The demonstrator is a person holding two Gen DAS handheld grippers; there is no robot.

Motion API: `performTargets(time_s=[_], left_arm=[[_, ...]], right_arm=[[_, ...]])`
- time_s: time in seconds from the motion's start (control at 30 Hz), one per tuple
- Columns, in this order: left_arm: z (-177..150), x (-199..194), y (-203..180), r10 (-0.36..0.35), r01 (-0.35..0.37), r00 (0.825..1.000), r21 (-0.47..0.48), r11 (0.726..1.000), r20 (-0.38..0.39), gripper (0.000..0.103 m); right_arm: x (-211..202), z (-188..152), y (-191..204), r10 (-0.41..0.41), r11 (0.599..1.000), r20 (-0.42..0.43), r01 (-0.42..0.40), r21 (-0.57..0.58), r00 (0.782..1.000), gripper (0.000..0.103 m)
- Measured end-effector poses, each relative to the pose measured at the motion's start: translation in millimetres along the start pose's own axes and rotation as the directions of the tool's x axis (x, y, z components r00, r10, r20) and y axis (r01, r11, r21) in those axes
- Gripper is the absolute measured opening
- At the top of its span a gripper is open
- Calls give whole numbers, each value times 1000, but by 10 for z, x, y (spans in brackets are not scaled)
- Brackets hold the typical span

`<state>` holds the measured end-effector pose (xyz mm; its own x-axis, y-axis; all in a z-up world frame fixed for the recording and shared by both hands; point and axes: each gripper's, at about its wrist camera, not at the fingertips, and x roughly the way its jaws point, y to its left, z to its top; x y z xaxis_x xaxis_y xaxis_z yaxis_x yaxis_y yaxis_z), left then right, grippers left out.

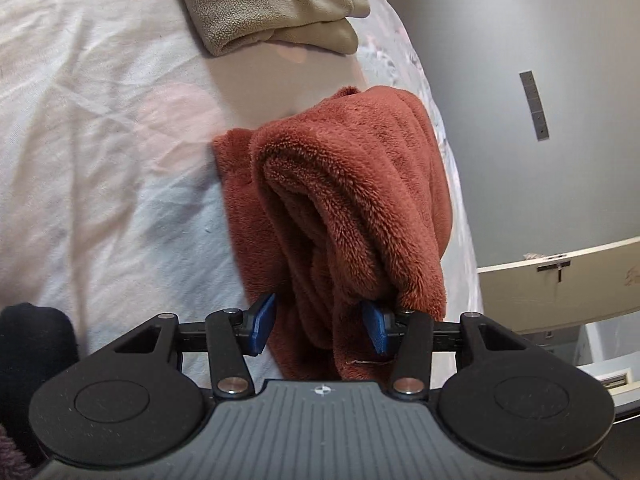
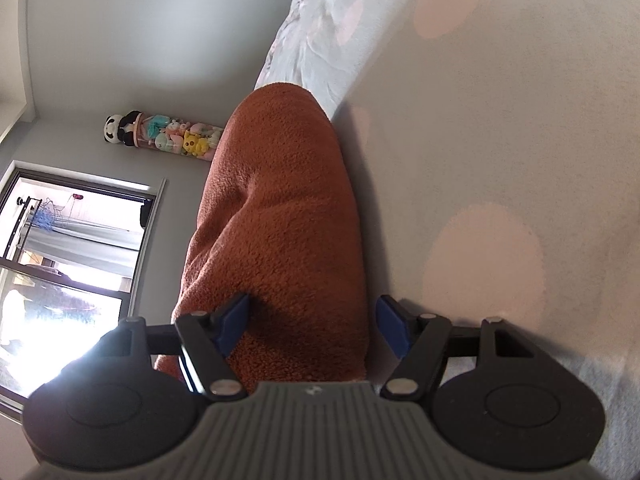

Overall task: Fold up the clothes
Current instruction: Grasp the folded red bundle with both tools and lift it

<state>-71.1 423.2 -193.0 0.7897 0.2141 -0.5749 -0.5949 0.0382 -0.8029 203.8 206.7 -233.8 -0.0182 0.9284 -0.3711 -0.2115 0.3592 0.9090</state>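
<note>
Fingers of the left gripper (image 1: 320,326) have blue pads, and a thick bundle of the rust-red fleece garment (image 1: 340,200) sits between them; the right-hand pad is pressed into the pile and partly buried under a hanging fold, while the left-hand pad stands just beside the cloth, so I cannot tell whether the grip is firm. From that gripper's view the garment is doubled over into a plump, ribbed roll with a flatter layer beneath it, lying on the bed sheet (image 1: 100,140), a pale, creased cloth with faint pink dots. Further back on the bed lies a folded beige fleece (image 1: 264,4). A dark bundle (image 1: 32,344) shows at the lower left edge. To the right stand a grey wall and a pale cabinet (image 1: 568,292).

On the right gripper (image 2: 312,328) the blue fingers are spread wide: the left-hand pad touches the garment (image 2: 276,220), and the right-hand one stands clear of it with a thin gap. Here the fleece reads as a long, smooth orange-brown hump along the bed's edge. Beyond it are a window (image 2: 72,248) and a tube of plush toys (image 2: 164,136) against the wall.
</note>
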Motion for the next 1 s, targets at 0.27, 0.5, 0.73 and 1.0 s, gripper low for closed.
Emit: performTargets(time_s=[0.27,0.5,0.73,1.0], left_arm=[[-103,247,112,-22,24,996,-27,999,83,57],[-150,428,167,-18,26,991,-56,998,132,65],[-2,418,143,-18,22,995,-47,999,99,44],[373,66,-4,61,-67,990,48,997,128,22]], right_arm=[[-23,-41,-73,15,1000,-1,-15,9,1000,71],[0,-57,-87,24,999,17,-25,23,1000,71],[101,-145,-2,19,998,20,-20,52,1000,57],[239,-411,282,40,998,-76,-36,54,996,46]])
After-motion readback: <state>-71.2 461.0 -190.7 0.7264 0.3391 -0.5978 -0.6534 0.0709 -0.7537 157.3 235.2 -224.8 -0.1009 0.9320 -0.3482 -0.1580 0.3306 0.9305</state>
